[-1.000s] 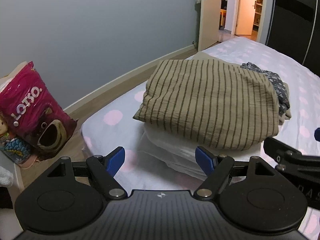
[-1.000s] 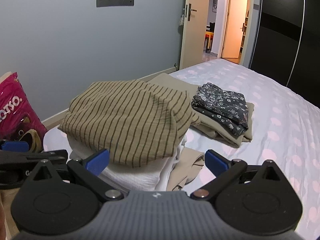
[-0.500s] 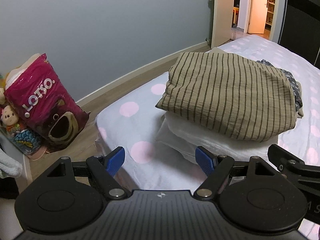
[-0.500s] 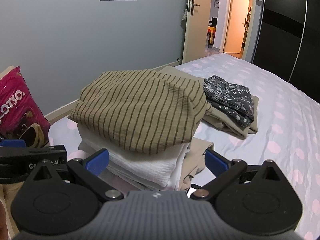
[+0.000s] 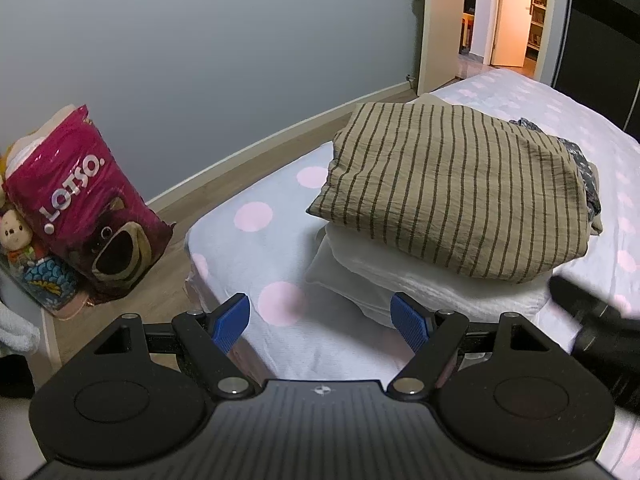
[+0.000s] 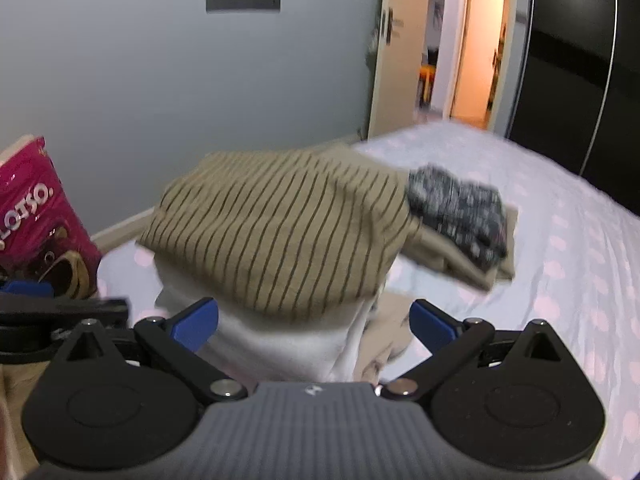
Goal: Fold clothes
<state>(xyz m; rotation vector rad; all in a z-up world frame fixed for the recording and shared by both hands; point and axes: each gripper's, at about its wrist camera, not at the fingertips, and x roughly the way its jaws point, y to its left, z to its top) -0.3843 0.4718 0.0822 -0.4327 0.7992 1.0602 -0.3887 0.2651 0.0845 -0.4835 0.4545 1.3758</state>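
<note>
Bare bedsheet (image 5: pixel 280 248) lies open left of the clothes stack (image 5: pixel 448 200).

We hold the left gripper (image 5: pixel 320 322) level, its blue pads (image 5: pixel 231 322) spread wide with nothing between them. Our right gripper (image 6: pixel 314 324) sits alongside it (blurred in its own view), pads (image 6: pixel 432 326) likewise wide apart and holding nothing. Each gripper shows at the edge of the other's view: the right (image 5: pixel 596 324) and the left (image 6: pixel 48 312).
</note>
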